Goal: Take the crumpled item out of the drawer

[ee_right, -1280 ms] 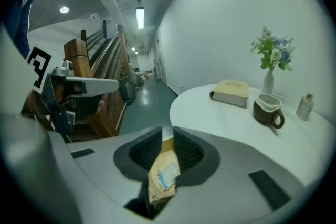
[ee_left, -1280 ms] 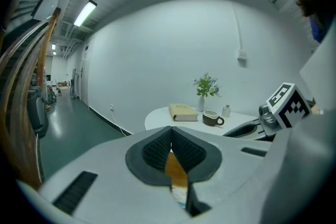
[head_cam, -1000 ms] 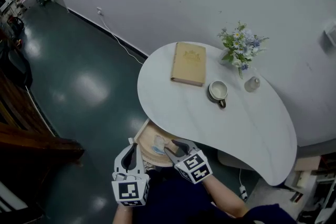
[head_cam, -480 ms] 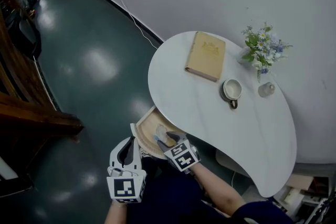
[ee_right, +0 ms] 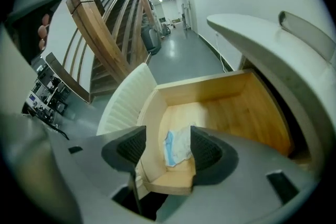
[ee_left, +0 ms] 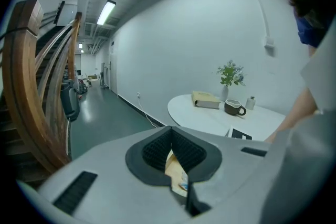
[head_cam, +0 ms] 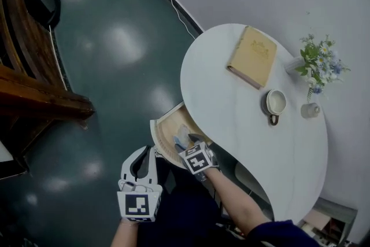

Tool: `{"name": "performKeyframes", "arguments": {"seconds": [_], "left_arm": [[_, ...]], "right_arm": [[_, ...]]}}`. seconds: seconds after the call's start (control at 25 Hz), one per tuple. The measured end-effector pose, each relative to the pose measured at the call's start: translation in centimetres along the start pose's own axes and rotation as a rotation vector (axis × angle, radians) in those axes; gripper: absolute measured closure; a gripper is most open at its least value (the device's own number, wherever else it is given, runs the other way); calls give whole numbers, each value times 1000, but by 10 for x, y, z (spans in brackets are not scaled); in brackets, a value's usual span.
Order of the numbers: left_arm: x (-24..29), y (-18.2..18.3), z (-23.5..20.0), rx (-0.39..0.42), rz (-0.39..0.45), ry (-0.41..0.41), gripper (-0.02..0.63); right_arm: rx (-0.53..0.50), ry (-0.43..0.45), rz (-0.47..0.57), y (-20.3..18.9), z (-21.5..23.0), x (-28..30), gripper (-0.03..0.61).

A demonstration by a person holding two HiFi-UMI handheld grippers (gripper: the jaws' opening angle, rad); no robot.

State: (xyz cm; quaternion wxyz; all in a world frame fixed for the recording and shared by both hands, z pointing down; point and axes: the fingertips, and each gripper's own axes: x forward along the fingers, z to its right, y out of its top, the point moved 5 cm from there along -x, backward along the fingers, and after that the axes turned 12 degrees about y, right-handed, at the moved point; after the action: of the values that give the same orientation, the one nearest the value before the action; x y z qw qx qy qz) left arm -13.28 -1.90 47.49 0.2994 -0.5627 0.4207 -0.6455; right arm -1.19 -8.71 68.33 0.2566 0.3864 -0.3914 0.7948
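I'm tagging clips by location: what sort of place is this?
Probably an office or lab hall rather than a home: glossy dark floor, ceiling strip lights, a curved wooden staircase.

The left gripper [ee_left: 171,131] has its fingers [ee_left: 152,152] closed tip to tip, with a tan and pale-blue strip [ee_left: 177,176] in the slit below. Beyond, a white table [ee_left: 197,117] carries a book [ee_left: 206,100], a mug [ee_left: 233,108] and a vase of flowers [ee_left: 229,76]. Wooden stairs [ee_left: 37,86] curve at left.

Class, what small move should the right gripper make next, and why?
Probably lower the right gripper into the drawer. Its jaws have just been opening and now frame the crumpled item, which lies on the drawer floor, but the pads do not press on it yet.
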Motion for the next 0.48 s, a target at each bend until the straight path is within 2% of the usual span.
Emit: {"name": "performKeyframes", "arguments": {"seconds": [0.16, 0.48], "left_arm": [[1, -9, 0, -34, -40, 31, 609], [3, -29, -3, -58, -97, 63, 609]], "right_arm": [[-1, 12, -71, -8, 15, 21, 287], [-84, 2, -182, -11, 23, 53, 240]]}}
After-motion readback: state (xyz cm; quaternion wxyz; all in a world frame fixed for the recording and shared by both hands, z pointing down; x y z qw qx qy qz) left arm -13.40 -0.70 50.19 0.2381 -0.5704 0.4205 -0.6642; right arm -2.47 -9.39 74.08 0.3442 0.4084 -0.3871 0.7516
